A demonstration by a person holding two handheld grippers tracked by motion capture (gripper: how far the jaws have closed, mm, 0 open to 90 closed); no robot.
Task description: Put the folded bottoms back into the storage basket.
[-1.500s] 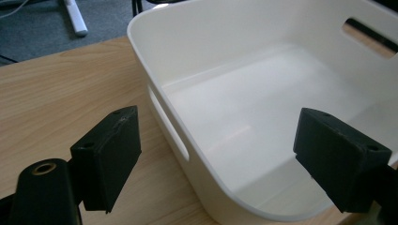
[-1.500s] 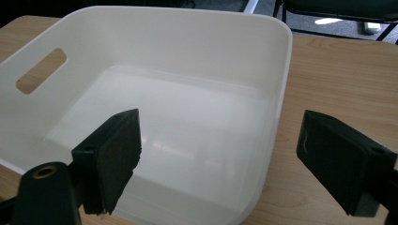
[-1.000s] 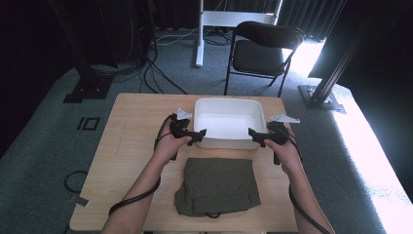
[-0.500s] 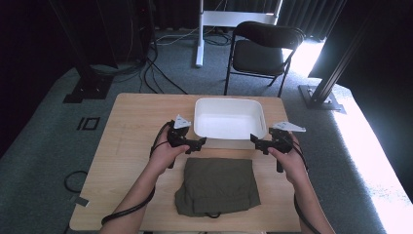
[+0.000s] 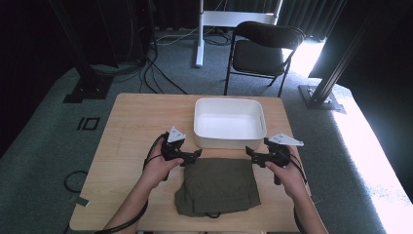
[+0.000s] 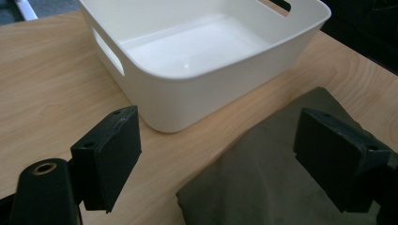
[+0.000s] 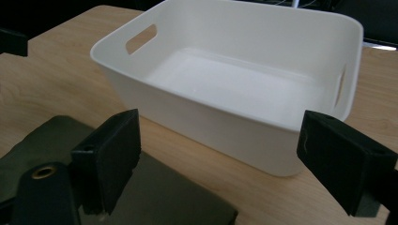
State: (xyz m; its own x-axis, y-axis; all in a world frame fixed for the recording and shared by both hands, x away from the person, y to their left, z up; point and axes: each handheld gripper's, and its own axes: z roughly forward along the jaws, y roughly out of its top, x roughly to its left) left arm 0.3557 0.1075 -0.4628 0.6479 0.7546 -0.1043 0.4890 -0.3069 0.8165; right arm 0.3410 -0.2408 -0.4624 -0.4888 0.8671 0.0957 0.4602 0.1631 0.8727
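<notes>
**Soft olive cloth, empty white tub, both grippers wide open**

High view first: a folded olive-green cloth garment [image 5: 217,191] lies flat on the light wooden worktop [image 5: 126,126], near the person's edge. Just behind it, close but not overlapping, sits a white rectangular plastic tub [image 5: 230,123], empty. The left gripper [image 5: 191,156] hovers at the cloth's far left corner and the right gripper [image 5: 253,156] at its far right corner. Neither holds anything.

Left gripper view: the jaws stand well apart with the cloth's corner [image 6: 263,183] low between them and the tub [image 6: 202,84] beyond. The tub has slot handles cut into its walls.

Right gripper view: same story, jaws spread wide, the dark cloth [image 7: 155,197] at the bottom left and the tub [image 7: 225,122] straight ahead.

Handling guess: the cloth looks light and floppy, so it'll sag and probably unfold if lifted by one point. I'd pinch the two far corners, or the folded edge, catching every layer. Not fragile, not slippery. The tub looks rigid, smooth and light, so a nudge could slide it.

No brand, label or writing I can read anywhere.
</notes>
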